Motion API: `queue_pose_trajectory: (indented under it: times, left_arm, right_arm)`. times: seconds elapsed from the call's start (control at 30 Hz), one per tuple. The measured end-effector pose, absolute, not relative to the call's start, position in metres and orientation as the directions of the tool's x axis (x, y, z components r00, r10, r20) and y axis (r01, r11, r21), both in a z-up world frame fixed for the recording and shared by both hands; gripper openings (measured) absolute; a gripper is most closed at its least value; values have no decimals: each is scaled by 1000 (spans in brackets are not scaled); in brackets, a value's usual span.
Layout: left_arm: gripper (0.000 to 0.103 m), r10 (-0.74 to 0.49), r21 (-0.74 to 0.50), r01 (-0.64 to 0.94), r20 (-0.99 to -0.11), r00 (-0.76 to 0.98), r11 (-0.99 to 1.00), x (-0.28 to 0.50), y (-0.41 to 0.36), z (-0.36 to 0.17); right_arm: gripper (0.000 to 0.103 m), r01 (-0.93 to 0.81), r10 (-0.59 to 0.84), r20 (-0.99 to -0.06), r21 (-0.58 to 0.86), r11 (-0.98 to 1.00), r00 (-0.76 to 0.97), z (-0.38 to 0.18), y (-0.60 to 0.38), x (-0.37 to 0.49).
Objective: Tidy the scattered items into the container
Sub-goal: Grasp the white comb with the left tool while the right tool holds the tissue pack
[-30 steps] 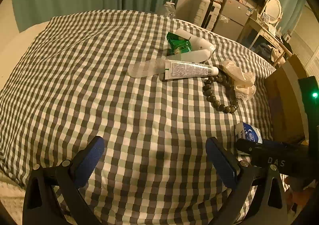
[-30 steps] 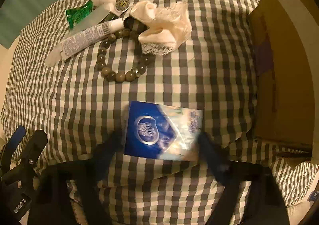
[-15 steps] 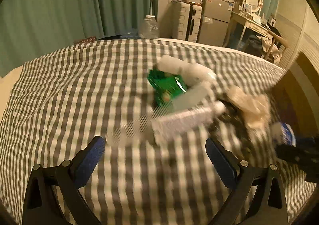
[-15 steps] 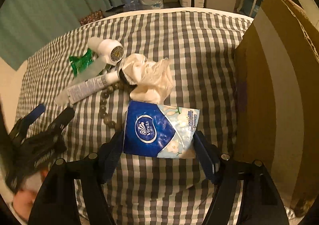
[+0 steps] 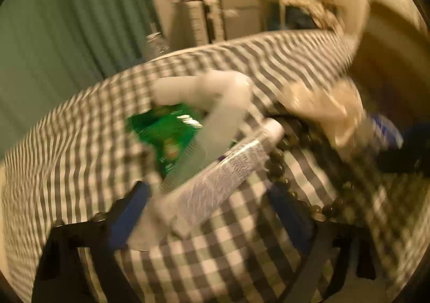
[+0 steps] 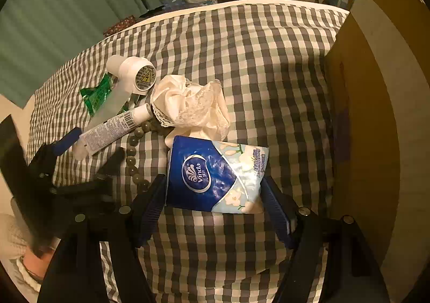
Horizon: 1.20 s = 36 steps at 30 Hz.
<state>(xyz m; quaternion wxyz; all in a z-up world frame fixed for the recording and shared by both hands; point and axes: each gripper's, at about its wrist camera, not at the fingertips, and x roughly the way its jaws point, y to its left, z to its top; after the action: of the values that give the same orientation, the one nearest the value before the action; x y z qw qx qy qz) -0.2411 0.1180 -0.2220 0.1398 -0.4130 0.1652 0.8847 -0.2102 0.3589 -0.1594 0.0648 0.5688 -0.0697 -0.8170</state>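
Checked grey-and-white bedding (image 6: 268, 66) covers the bed, and the scattered stuff sits on it in both views. The right wrist view is the sharp one: the right hand-held gripper (image 6: 215, 203) has its blue pads pressed on both sides of a blue Vinda tissue pack (image 6: 212, 174), and the tall cardboard box (image 6: 376, 115) stands just to its right at the bed's edge. You can also read the pile clearly there: a white hair dryer (image 6: 131, 72), a green packet (image 6: 98, 93), a white tube (image 6: 115, 131), a cream lace cloth (image 6: 193, 104) and a dark bead bracelet (image 6: 133, 158). The left hand-held gripper (image 6: 88, 147) shows at the left of that view, straddling the tube's flat end.

The left wrist view is smeared, but it shows the tube (image 5: 215, 182) lying between that gripper's (image 5: 209, 211) closing jaws, which the other camera can't really show. Pads don't look pressed on it yet, though the blur makes that hard to call. The box is only a brownish blur at that view's right edge.
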Motion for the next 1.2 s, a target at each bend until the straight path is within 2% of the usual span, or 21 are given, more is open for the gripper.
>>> queue_pose_trajectory:
  times: [0.03, 0.07, 0.1, 0.13, 0.23, 0.3, 0.43, 0.5, 0.57, 0.6, 0.63, 0.77, 0.83, 0.97, 1.1, 1.2]
  left_arm:
    - [56, 140, 146, -412, -796, -589, -899, -243, 121, -224]
    - [45, 186, 89, -432, -811, -554, -898, -244, 121, -222]
    - [27, 206, 63, -440, -818, -536, -896, -244, 122, -219]
    - [19, 212, 53, -443, -824, -526, -895, -242, 122, -215]
    - [17, 209, 53, -476, -851, -481, -878, -226, 125, -211]
    - [17, 203, 42, -471, -865, -458, -881, -210, 122, -208]
    - [17, 262, -99, -400, -889, -376, -911, -186, 106, -208]
    - [22, 221, -61, -395, -900, -375, -917, -181, 109, -211]
    - [36, 199, -32, -404, -904, -379, -914, -181, 113, -212]
    - [59, 191, -21, -400, -901, -389, -916, -181, 114, -209]
    - [73, 184, -12, -388, -893, -410, -922, -181, 114, -206]
    - [73, 316, -148, -376, -843, -436, -915, -179, 99, -188]
    - [73, 307, -160, -332, -832, -461, -930, -183, 86, -183]
    - [73, 356, -287, -214, -806, -473, -934, -188, 45, -182]
    - [73, 259, -202, -172, -862, -436, -964, -193, 50, -198]
    - [73, 260, -185, -211, -870, -420, -960, -190, 64, -205]
  right_arm:
    - [70, 20, -190, -920, 195, -981, -344, -159, 361, -210]
    - [70, 12, -190, -920, 198, -980, -342, -159, 362, -210]
    - [70, 8, -191, -920, 201, -980, -341, -158, 364, -210]
    - [70, 2, -196, -919, 207, -978, -341, -156, 366, -209]
    - [70, 3, -214, -912, 227, -974, -349, -149, 367, -206]
    - [70, 20, -214, -912, 221, -975, -350, -147, 364, -205]
    - [70, 49, -227, -912, 224, -973, -342, -142, 358, -199]
    - [70, 54, -231, -913, 226, -973, -337, -143, 355, -198]
    - [70, 56, -231, -915, 225, -973, -332, -143, 355, -197]
    - [70, 56, -235, -915, 229, -972, -327, -144, 355, -197]
    - [70, 53, -237, -916, 233, -971, -322, -144, 356, -197]
    - [70, 40, -235, -914, 235, -971, -332, -143, 358, -200]
    - [70, 38, -231, -914, 232, -972, -334, -144, 359, -201]
    - [70, 39, -224, -920, 224, -974, -321, -150, 359, -201]
    - [70, 47, -217, -924, 213, -976, -315, -154, 356, -201]
    - [70, 56, -214, -925, 207, -977, -315, -153, 354, -200]
